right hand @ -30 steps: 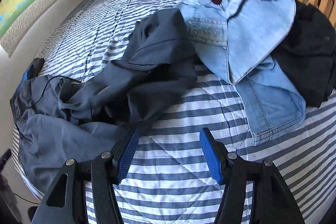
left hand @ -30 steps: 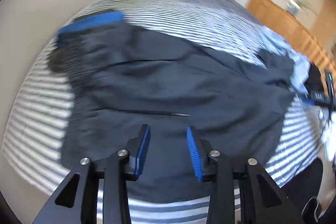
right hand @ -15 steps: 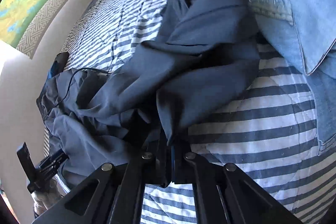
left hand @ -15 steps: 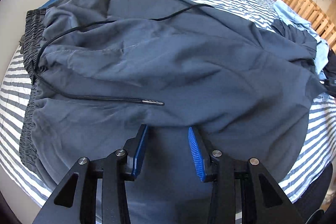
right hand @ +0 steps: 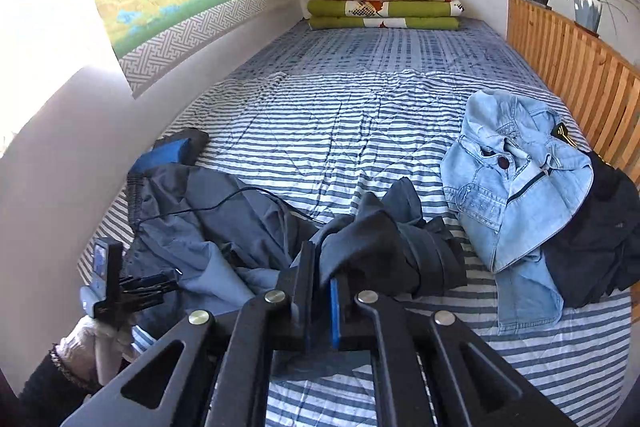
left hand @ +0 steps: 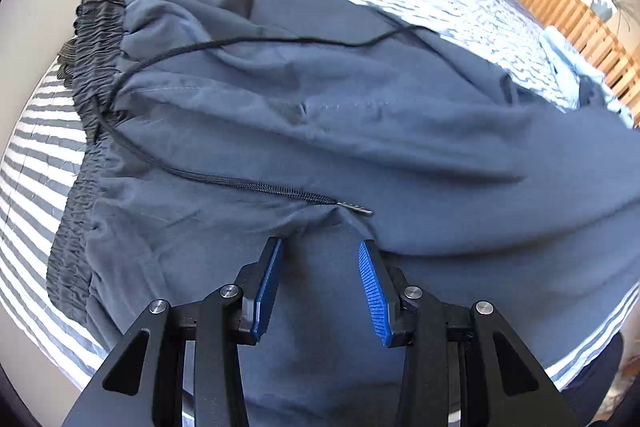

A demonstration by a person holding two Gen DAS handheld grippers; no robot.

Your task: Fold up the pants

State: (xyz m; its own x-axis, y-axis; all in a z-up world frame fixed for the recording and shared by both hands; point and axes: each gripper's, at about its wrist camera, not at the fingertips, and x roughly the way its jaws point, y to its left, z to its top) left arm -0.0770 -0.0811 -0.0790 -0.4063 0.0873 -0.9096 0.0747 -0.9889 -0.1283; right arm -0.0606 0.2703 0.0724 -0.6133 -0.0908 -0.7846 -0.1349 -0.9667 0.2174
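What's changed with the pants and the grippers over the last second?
The right gripper closed on a leg of the dark blue pants and lifted it off the striped bed cover; its jaws are now easing apart, fabric between them. The left gripper stayed open over the pants.

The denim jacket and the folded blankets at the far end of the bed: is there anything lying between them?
Nothing: in the right wrist view only bare striped bedcover stretches from the denim jacket to the folded blankets.

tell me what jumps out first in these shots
Grey pants sprawl across the near end of the striped bed, black drawstring trailing over them. The right gripper has a bunched leg lifted between its opening jaws, while the left gripper hovers open by the waistband. A denim jacket lies to the right.
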